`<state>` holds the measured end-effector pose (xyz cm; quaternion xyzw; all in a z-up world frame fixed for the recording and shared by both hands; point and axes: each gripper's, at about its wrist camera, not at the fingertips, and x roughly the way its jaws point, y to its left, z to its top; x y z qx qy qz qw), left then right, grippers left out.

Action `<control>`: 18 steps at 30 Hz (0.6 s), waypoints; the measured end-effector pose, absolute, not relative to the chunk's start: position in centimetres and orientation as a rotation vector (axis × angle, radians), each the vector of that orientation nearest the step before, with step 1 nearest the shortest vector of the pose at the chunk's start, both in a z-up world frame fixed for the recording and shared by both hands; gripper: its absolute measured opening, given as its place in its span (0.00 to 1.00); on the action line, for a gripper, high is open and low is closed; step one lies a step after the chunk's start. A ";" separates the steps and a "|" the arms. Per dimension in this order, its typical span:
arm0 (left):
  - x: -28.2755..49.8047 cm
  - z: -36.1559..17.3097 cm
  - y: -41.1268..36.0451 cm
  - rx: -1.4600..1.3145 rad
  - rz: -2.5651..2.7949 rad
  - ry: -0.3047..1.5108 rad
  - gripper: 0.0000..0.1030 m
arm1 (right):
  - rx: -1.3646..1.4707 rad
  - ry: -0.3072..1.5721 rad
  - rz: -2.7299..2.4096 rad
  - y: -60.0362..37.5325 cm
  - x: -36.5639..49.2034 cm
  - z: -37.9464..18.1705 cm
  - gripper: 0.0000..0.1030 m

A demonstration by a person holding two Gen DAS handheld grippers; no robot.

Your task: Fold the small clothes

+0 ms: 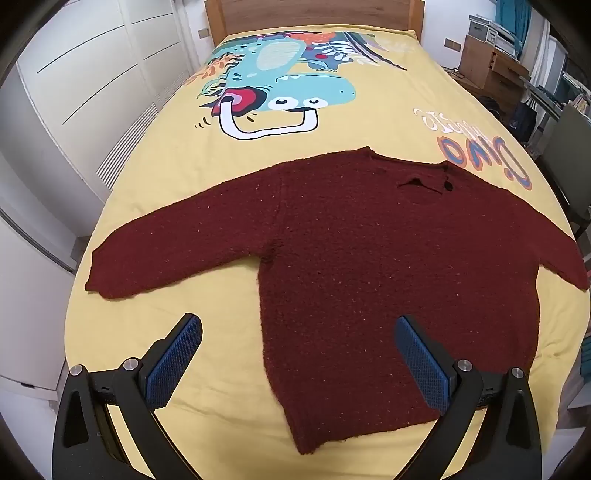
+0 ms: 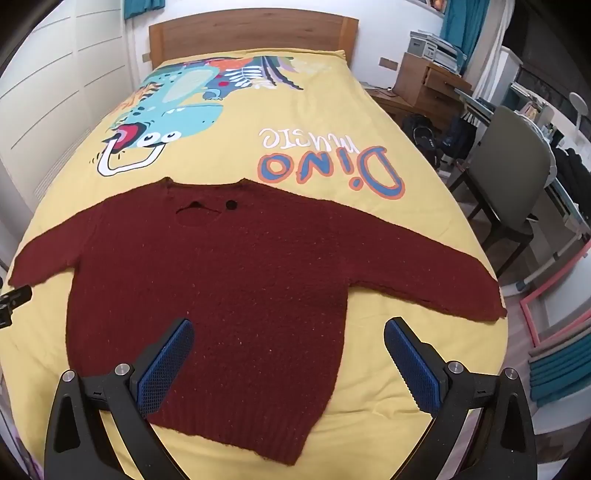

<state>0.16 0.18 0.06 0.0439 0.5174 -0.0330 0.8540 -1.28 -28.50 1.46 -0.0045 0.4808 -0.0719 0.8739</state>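
Observation:
A small dark red knitted sweater [image 1: 369, 266] lies flat on a yellow bedspread [image 1: 207, 206], sleeves spread to both sides, neck toward the headboard. The right wrist view shows the same sweater [image 2: 236, 280] with its hem nearest me. My left gripper [image 1: 297, 332] hovers open above the sweater's lower left side, its blue pads wide apart and nothing between them. Over the hem area my right gripper [image 2: 288, 338] also stands open and holds nothing. A black part of the left gripper [image 2: 14, 295] peeks in at the left edge by the left sleeve.
The bedspread [image 2: 369, 140] carries a dinosaur print [image 2: 173, 114] and large letters. A wooden headboard [image 2: 251, 33] closes the far end. White wardrobe doors [image 1: 85, 74] run along the left. On the right stand a chair [image 2: 513, 166], a desk and bags on the floor.

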 end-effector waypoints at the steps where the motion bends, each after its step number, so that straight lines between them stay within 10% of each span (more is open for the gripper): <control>1: 0.0 0.1 -0.1 0.109 -0.053 1.079 0.99 | -0.007 1.005 -0.148 -28.5 -1.3 1.5 0.99; 18: 0.3 -0.3 0.0 0.126 -0.054 1.099 0.99 | -0.022 1.021 -0.155 -28.5 -1.1 1.3 0.99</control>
